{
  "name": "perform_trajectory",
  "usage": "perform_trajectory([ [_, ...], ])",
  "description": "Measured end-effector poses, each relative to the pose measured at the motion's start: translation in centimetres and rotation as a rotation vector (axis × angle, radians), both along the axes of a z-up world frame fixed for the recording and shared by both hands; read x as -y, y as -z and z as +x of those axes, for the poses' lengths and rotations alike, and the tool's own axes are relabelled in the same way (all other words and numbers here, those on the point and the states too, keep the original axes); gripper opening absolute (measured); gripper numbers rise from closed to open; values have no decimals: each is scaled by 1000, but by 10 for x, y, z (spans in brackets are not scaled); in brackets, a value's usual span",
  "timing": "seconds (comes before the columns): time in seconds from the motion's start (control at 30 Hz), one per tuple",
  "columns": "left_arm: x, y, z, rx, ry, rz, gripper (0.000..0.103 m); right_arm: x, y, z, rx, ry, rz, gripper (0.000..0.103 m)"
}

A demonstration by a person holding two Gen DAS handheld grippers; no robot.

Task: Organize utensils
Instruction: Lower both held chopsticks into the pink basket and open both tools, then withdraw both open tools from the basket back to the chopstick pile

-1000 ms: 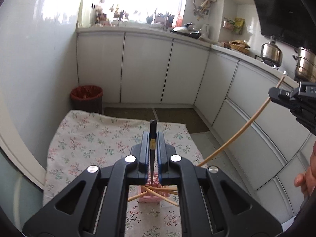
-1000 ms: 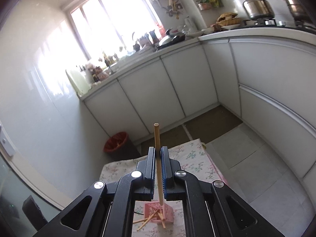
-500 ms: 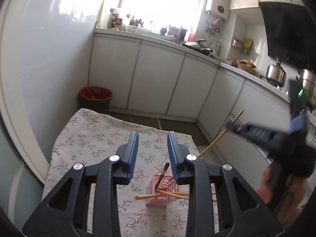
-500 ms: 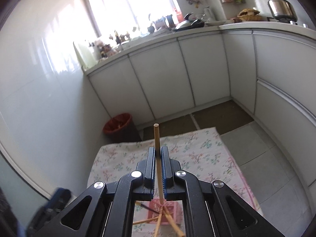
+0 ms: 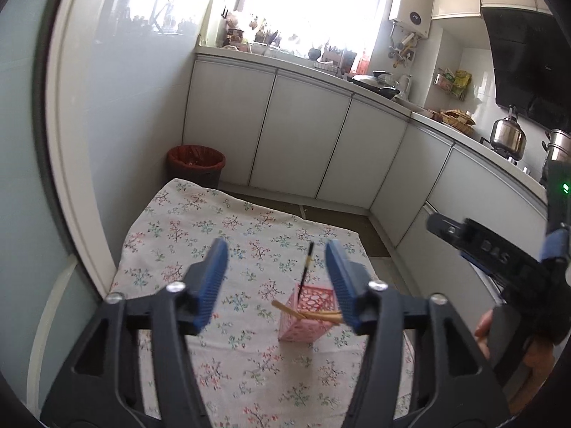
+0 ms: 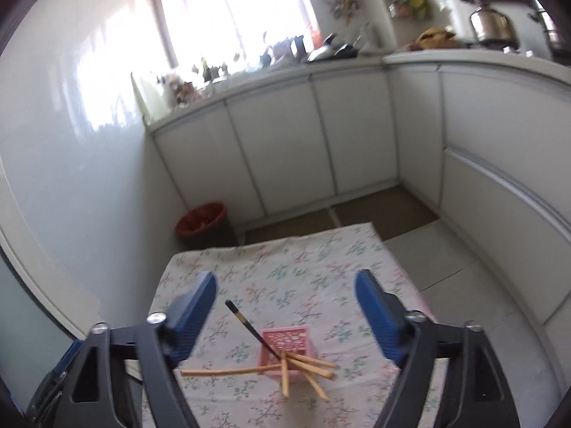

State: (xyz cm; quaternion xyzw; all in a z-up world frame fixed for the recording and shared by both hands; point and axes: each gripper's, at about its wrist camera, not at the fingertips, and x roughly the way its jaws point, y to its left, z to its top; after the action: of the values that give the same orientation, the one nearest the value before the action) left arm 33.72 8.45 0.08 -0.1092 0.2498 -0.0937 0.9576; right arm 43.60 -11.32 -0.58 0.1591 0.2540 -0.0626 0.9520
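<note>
A pink perforated holder [image 5: 306,315] [image 6: 287,347] stands on the floral cloth [image 5: 200,228] [image 6: 285,267]. A black chopstick [image 5: 306,266] [image 6: 248,326] leans out of it. Several wooden chopsticks [image 6: 307,365] [image 5: 285,309] poke out over its rim. My left gripper [image 5: 276,274] hovers above and in front of the holder, its jaws opening with nothing between the pads. My right gripper [image 6: 285,306] is also above the holder, jaws opening wide and empty. In the left wrist view the right gripper [image 5: 474,246] shows at the right edge, held by a hand [image 5: 531,360].
A red bin [image 5: 195,160] [image 6: 201,219] stands on the floor beyond the cloth's far left corner. White cabinets [image 5: 299,135] [image 6: 321,142] run along the back and right. A pale wall [image 5: 89,142] is close on the left. Pots [image 5: 508,137] stand on the stove.
Both grippers let go of their chopsticks: the black one and the wooden one now rest in the pink holder. Both pairs of jaws spread apart, and both views tilted down toward the table.
</note>
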Motion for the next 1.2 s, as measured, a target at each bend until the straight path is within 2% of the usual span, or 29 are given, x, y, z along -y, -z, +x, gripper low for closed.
perform_trajectory([
  [0.13, 6, -2, -29, 14, -7, -2, 77, 5, 2, -40, -18, 28, -75, 90],
  [0.2, 10, -1, -41, 12, 0, 1, 82, 6, 6, -60, -16, 48, -117, 95],
  [0.27, 16, 2, -54, 2, 7, 15, 82, 7, 12, -82, -17, 63, -164, 99],
  [0.43, 25, 14, -81, -33, 26, 51, 83, 12, 27, -124, -47, 64, -207, 100],
  [0.73, 40, 29, -122, -65, 67, 107, 86, 27, 51, -185, -99, 86, -148, 100],
  [1.0, 47, 43, -146, -90, 95, 146, 86, 32, 68, -233, -108, 134, -166, 100],
  [1.13, 58, 60, -152, -141, 149, 201, 89, 42, 92, -257, -141, 149, -123, 100],
  [1.2, 65, 73, -147, -204, 199, 235, 91, 50, 111, -269, -168, 152, -89, 100],
])
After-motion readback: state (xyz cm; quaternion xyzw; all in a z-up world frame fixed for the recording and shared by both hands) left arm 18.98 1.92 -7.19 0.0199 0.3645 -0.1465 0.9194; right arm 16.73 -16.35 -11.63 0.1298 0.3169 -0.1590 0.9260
